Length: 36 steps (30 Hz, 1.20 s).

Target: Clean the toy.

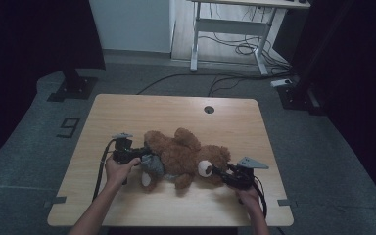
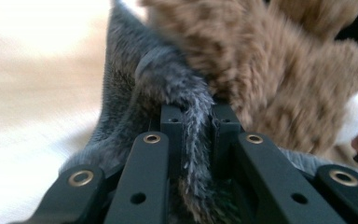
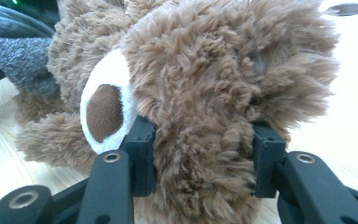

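A brown teddy bear (image 1: 183, 154) lies on its side across the wooden table (image 1: 127, 110), head toward the right. It wears a grey furry garment (image 1: 152, 165) around its lower body. My left gripper (image 1: 139, 155) is at the bear's left end, shut on a fold of the grey garment (image 2: 193, 121), which is pinched tight between the jaws. My right gripper (image 1: 219, 172) is at the bear's head, its jaws closed on the brown plush of the teddy bear (image 3: 205, 140) beside the white muzzle (image 3: 105, 105).
A round cable hole (image 1: 209, 109) sits near the table's far edge. Beyond the table stand a desk frame (image 1: 230, 29) with loose cables on the floor and dark stands at both sides.
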Each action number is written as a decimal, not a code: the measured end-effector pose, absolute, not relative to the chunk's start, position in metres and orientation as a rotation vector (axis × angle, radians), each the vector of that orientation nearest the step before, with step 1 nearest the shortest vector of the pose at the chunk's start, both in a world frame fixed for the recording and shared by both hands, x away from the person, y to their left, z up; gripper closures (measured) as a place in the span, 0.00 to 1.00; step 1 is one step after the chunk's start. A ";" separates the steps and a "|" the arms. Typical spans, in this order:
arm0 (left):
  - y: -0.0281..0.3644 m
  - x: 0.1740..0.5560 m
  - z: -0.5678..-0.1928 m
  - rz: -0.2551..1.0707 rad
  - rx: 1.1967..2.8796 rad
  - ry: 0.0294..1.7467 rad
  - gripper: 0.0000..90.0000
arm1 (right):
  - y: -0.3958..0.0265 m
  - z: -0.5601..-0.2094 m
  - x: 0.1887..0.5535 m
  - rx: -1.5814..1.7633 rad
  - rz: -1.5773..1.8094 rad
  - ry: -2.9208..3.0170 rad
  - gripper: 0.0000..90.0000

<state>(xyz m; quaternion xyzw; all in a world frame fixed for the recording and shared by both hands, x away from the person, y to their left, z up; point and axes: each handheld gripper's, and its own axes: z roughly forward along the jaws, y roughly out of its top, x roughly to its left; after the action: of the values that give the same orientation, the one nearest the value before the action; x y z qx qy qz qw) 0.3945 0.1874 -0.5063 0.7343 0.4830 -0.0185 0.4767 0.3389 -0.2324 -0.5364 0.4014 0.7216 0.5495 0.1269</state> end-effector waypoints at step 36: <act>0.182 0.364 -0.471 0.099 1.832 1.013 0.89 | -0.233 -0.537 0.340 1.170 1.595 2.093 0.60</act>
<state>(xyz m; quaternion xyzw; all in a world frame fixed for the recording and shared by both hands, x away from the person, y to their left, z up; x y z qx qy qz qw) 0.3642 0.1816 -0.4709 0.7574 0.4186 0.0408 0.4994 0.3398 -0.2328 -0.5371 0.4028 0.7205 0.5492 0.1304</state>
